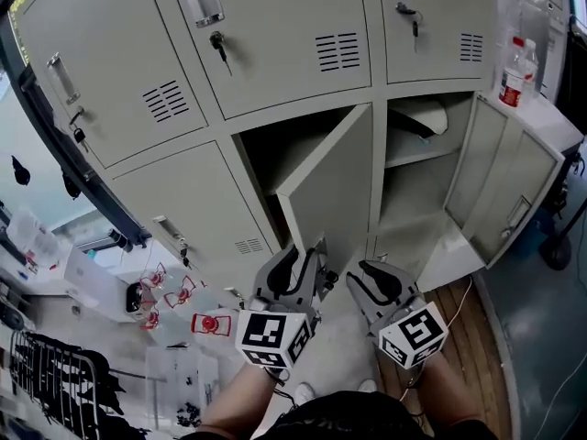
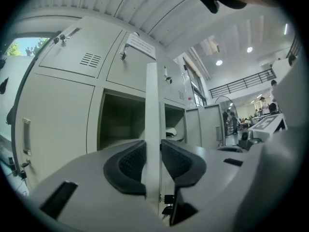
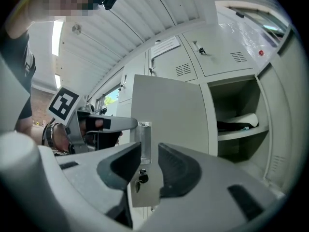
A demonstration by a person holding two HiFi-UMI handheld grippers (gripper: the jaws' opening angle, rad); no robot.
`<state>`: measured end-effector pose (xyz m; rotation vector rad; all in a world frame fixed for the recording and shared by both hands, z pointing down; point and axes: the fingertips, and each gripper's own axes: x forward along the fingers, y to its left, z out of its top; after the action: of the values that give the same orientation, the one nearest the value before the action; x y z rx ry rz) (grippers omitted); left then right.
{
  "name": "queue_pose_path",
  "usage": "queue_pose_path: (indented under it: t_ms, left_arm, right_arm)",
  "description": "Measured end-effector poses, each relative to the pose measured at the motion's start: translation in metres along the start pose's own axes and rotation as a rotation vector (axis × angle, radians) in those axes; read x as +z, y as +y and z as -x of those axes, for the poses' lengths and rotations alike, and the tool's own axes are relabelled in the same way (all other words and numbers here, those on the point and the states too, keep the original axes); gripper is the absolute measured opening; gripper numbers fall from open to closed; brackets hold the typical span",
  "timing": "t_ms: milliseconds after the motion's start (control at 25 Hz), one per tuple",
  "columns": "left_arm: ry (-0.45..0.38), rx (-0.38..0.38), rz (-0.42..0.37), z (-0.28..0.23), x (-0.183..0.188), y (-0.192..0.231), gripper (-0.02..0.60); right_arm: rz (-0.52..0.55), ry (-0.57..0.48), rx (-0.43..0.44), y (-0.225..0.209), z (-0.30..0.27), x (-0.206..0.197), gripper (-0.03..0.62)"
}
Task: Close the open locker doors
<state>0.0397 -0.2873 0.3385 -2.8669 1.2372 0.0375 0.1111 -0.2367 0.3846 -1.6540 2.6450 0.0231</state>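
The grey lockers have two open doors in the lower row. The middle door swings out toward me; the right door stands wide open. My left gripper sits at the middle door's free edge. In the left gripper view that edge runs upright between the pads, and the left gripper is shut on it. My right gripper hangs just right of that door and is open, holding nothing. Beyond its gap I see the door's outer face with its handle plate and key.
A white bundle lies on the shelf inside the right locker. A water bottle stands on a ledge at the far right. Red and white clutter and a white box lie on the floor at the left. Upper locker doors are closed.
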Motion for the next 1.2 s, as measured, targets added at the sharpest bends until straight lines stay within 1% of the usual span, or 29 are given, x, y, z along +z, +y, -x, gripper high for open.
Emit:
queue_pose_path:
  t_ms: [520,640,720,1000,1200]
  left_arm:
    - [0.006,0.232,-0.022,-0.007,0.000,0.035,0.131]
    - [0.020,0.317,-0.060,-0.008,-0.001,0.048,0.126]
    - [0.037,0.357,-0.091,-0.011,-0.001,0.054,0.112]
    - [0.061,0.427,-0.097,-0.024,0.001,0.074,0.104]
    - [0.054,0.430,-0.080,-0.031,0.000,0.088,0.100]
  right_arm:
    - [-0.036,-0.013,0.082,-0.026,0.006,-0.004,0.114]
    - [-0.047,-0.026,0.099,-0.033,0.008,-0.001,0.112]
    - [-0.051,-0.032,0.112,-0.036,0.008,0.001,0.112]
    - [-0.084,-0.042,0.115,-0.050,0.009,0.000,0.112]
    - [-0.090,-0.037,0.092,-0.054,0.000,0.000,0.112]
